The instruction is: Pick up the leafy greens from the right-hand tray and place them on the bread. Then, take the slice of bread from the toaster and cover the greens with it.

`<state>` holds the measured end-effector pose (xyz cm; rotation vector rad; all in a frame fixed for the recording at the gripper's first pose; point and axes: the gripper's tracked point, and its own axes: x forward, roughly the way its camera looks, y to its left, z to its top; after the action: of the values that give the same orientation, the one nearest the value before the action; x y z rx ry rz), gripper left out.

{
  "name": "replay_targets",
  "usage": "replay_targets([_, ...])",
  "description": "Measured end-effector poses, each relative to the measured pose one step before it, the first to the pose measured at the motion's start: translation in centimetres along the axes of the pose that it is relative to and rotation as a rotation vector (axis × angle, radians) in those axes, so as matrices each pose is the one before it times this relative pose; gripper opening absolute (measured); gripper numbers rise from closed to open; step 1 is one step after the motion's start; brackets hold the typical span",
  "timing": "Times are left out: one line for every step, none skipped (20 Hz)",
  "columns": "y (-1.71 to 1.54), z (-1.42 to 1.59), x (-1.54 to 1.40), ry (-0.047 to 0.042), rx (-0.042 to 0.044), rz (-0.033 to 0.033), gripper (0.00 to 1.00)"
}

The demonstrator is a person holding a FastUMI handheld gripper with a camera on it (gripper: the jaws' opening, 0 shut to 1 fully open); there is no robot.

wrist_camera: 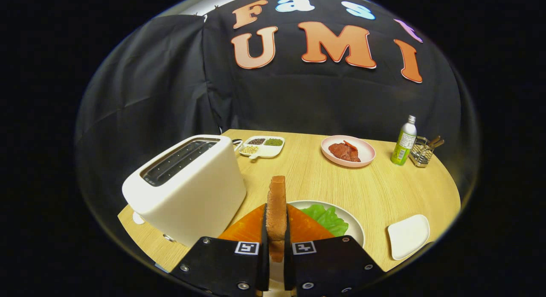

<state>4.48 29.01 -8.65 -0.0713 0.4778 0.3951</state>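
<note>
Claw [276, 241] clamped on upright bread slice [277, 207], edge-on at lower centre; leafy greens [326, 217] just beyond on plate [356, 228], apparently over bread

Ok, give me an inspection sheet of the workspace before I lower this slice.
Surface: light wooden table, dry.
Job's things: brown toast slice held upright on edge; green leafy lettuce on the round white plate beside an orange sheet; white two-slot toaster, slots look empty.
Clutter: pink plate of red meat slices, white divided dish of grains, green-labelled bottle, clear glass holder, small white square tray.
Grippers: gripper shut on the toast slice.
Cables: cord behind toaster.
Surroundings: black cloth wall.
</note>
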Motion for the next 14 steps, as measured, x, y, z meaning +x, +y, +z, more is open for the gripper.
replay_targets([-0.279,-0.24,0.116,0.00412,0.01017,0.00173,0.14])
replay_targets([-0.438,-0.111,0.077,0.00201,0.00718,-0.00441,0.14])
replay_targets([-0.326,0.045,0.013,-0.00198,0.00627,-0.00268,0.14])
replay_targets([-0.499,0.079,-0.014,-0.0009,0.00705,-0.00477,0.14])
replay_targets([-0.399,-0.084,0.069,0.00524,0.00397,-0.00302,0.14])
replay_targets([-0.417,-0.24,-0.029,0.004,0.00901,-0.00319,0.14])
replay_targets([-0.268,-0.044,-0.005,0.00303,0.00658,-0.00112,0.14])
replay_targets([-0.342,-0.053,-0.072,0.0015,0.00061,-0.00214,0.16])
replay_targets([-0.318,-0.068,0.037,0.0033,0.0043,-0.00282,0.17])
replay_targets([-0.356,-0.251,0.106,0.00584,0.00935,-0.00066,0.18])
replay_targets([-0.295,-0.17,0.082,0.0076,0.00929,-0.0021,0.22])
replay_targets([-0.359,-0.208,-0.007,0.00429,0.00663,-0.0039,0.26])
replay_targets([-0.45,-0.186,0.125,0.00592,0.00887,-0.00778,0.31])
replay_targets([-0.498,-0.19,0.148,0.00669,0.00967,-0.00644,0.33])
